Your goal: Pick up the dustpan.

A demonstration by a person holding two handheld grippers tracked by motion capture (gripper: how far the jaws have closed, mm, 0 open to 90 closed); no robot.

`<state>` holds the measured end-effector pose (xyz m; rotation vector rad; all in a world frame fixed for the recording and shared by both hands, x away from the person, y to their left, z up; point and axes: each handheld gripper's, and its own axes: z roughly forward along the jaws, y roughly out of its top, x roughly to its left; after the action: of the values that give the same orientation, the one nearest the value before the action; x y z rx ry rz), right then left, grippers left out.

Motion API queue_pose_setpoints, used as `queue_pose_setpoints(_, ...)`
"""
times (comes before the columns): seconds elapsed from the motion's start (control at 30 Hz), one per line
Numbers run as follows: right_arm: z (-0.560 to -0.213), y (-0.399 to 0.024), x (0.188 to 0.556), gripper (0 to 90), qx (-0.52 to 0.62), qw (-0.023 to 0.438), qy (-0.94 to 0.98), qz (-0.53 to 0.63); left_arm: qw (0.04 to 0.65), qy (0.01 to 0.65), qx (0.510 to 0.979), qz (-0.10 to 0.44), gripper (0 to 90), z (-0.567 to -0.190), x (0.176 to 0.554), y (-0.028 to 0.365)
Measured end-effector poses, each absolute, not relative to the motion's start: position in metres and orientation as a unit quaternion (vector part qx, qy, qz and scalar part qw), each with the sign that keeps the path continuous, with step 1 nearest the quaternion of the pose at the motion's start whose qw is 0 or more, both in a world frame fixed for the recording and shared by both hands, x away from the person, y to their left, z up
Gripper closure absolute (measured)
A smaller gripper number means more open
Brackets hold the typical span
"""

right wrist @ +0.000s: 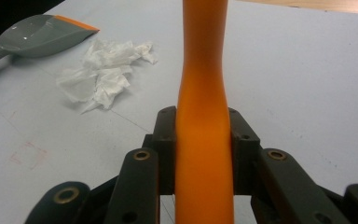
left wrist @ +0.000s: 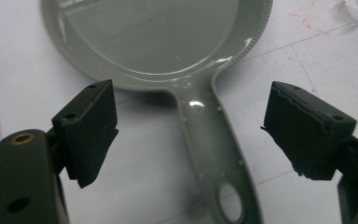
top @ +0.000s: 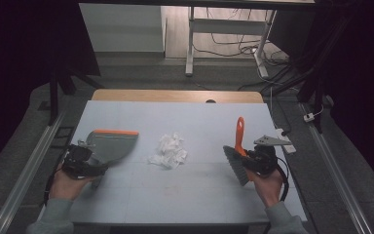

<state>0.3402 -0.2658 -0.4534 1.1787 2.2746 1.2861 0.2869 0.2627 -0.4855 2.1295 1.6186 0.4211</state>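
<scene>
A grey dustpan with an orange lip lies flat on the left of the table. My left gripper is open at its handle. In the left gripper view the handle runs between the two pads, with a gap on each side. My right gripper is shut on the orange handle of a brush, whose grey bristles point down and left. In the right gripper view the handle rises between the pressed jaws. A crumpled white tissue lies between dustpan and brush.
The work surface is a pale grey mat on a wooden table. A white power strip sits at the mat's right edge. Desk legs and cables stand on the floor beyond the table.
</scene>
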Motion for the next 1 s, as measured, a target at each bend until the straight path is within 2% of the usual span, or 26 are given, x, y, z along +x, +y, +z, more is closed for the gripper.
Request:
queue_pose_setpoints(0.17,-0.454,-0.266,0.34,70.2,0.406,0.136,0.788,0.443,0.192,0.594,0.769,0.137,17.6,-0.501,0.296,0.258)
queue_pose_setpoints(0.37,-0.454,-0.267,0.34,70.2,0.408,0.138,0.786,0.444,0.182,0.601,0.763,0.153,25.5,-0.508,0.3,0.258)
queue_pose_setpoints(0.4,-0.454,-0.267,0.34,70.2,0.409,0.139,0.786,0.442,0.184,0.604,0.76,0.155,31.2,-0.508,0.3,0.26)
queue_pose_setpoints(0.43,-0.454,-0.267,0.34,70.2,0.409,0.139,0.786,0.442,0.181,0.605,0.759,0.159,31.2,-0.508,0.3,0.26)
queue_pose_setpoints(0.47,-0.454,-0.266,0.34,70.2,0.409,0.137,0.786,0.443,0.179,0.607,0.758,0.161,35.9,-0.508,0.299,0.26)
queue_pose_setpoints(0.8,-0.454,-0.268,0.339,70.2,0.411,0.139,0.785,0.443,0.171,0.61,0.76,0.143,44.1,-0.513,0.3,0.262)
queue_pose_setpoints(1.0,-0.454,-0.268,0.339,70.1,0.41,0.139,0.786,0.441,0.172,0.613,0.757,0.145,56.4,-0.515,0.304,0.265)
